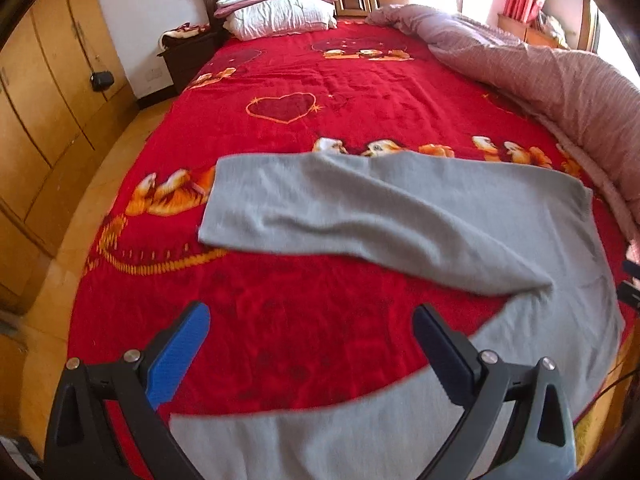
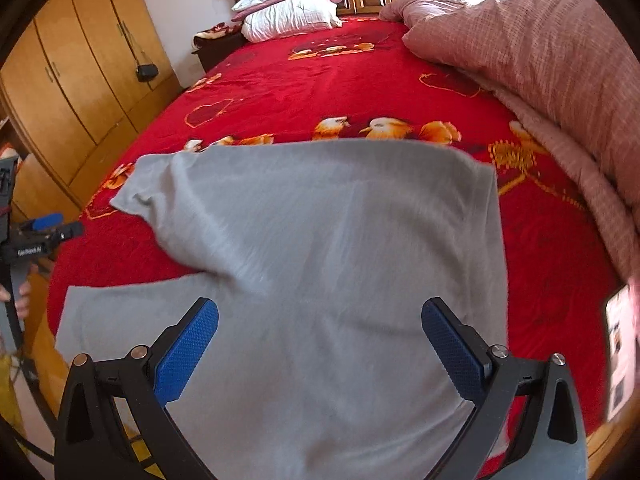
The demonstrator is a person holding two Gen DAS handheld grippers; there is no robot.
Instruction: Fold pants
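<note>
Grey pants [image 1: 384,216] lie spread on the red bedspread [image 1: 280,80], legs splayed apart: one leg runs left across the bed, the other [image 1: 320,440] lies along the near edge. My left gripper [image 1: 312,320] is open and empty, above the red gap between the legs. In the right wrist view the pants [image 2: 340,240] fill the middle, waist end to the right. My right gripper [image 2: 320,316] is open and empty, above the crotch area. The left gripper [image 2: 52,228] shows at that view's left edge.
A rolled pink quilt [image 1: 560,80] lies along the bed's right side. Pillows [image 1: 280,8] are stacked at the wooden headboard. A wooden wardrobe [image 1: 48,100] stands left of the bed, across a strip of floor. A nightstand [image 1: 188,52] stands by the headboard.
</note>
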